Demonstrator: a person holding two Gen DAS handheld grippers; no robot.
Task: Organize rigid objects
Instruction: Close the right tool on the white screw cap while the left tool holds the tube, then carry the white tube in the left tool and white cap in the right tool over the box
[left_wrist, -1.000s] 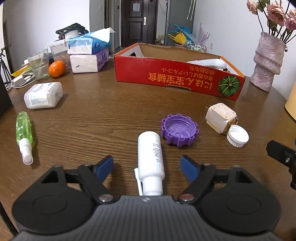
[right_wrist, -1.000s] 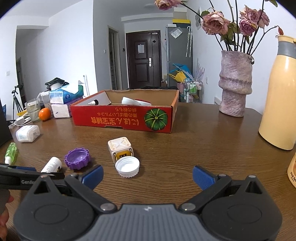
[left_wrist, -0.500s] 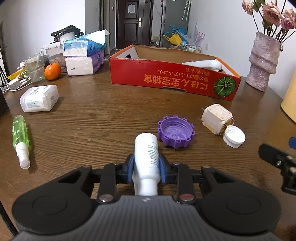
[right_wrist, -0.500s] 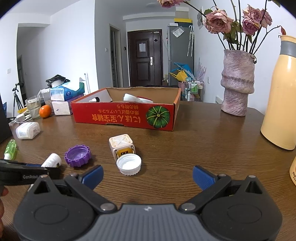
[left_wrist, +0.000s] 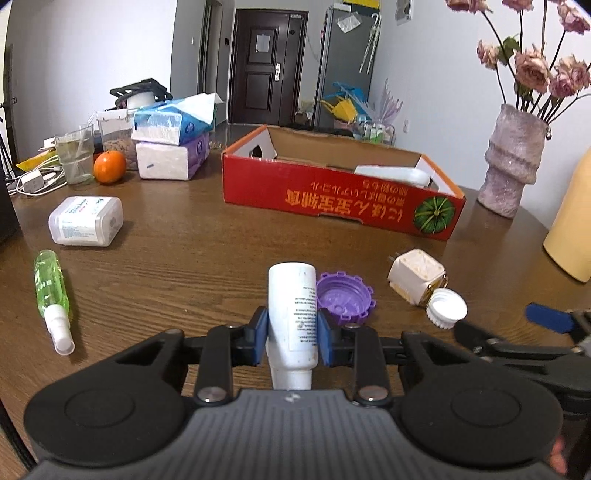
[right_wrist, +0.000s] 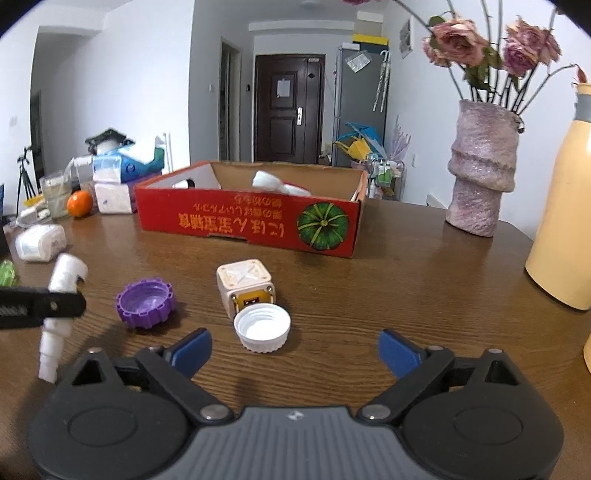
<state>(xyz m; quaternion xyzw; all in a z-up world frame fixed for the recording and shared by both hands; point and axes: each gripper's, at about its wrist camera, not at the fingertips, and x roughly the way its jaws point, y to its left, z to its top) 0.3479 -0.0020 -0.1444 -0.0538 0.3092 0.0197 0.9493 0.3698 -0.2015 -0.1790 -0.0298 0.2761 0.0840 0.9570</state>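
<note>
My left gripper (left_wrist: 291, 338) is shut on a white bottle (left_wrist: 293, 314) and holds it lifted off the table; it also shows in the right wrist view (right_wrist: 61, 295). My right gripper (right_wrist: 295, 350) is open and empty, just behind a white cap (right_wrist: 262, 328). A purple cap (right_wrist: 146, 302), a white cube adapter (right_wrist: 245, 286) and the white cap lie on the wooden table (right_wrist: 406, 280). The red cardboard box (left_wrist: 340, 195) stands behind them with white items inside. A green spray bottle (left_wrist: 51, 291) and a white container (left_wrist: 86, 221) lie at the left.
A pink vase (right_wrist: 480, 173) with flowers and a yellow flask (right_wrist: 561, 221) stand at the right. Tissue packs (left_wrist: 171, 147), an orange (left_wrist: 109, 166), a glass (left_wrist: 74, 157) and cables sit at the back left.
My left gripper closed on the white bottle and lifted it off the table. My right gripper moved a little forward toward the white cap, still open.
</note>
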